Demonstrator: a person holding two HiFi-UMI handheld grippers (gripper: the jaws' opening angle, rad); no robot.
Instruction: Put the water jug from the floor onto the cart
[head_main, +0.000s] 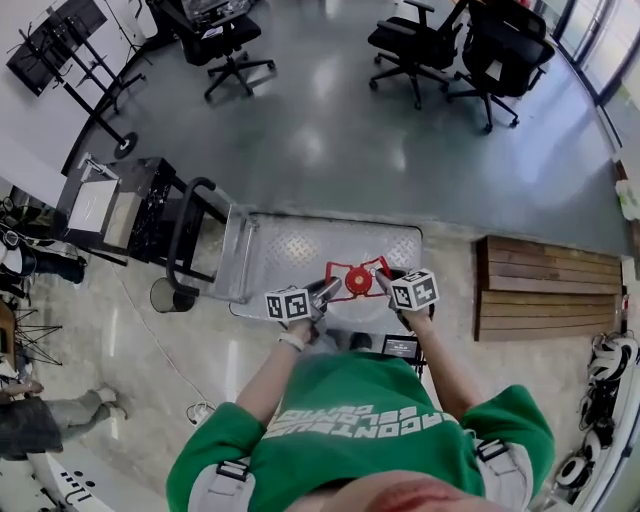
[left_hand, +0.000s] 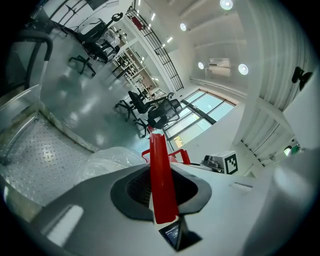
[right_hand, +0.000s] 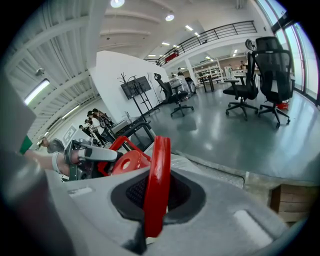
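place: open-plan office hall | evidence: swivel office chairs (head_main: 415, 45); mezzanine railing (right_hand: 215, 31); polished floor (head_main: 330, 130)

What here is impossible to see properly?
Head view: bottom of the clear plastic water jug, under its red handle, left tool and right tool; whether it rests on the silver metal cart is unclear.
Right gripper view: distant people, too small.
Left gripper view: small screen, unreadable.

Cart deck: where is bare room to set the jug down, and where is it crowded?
The cart deck is bare from its push handle to the far right corner. Only the near edge is taken: the water jug is there, with the left gripper and right gripper shut on it. Crowded: beside the handle, a black rack and bin.
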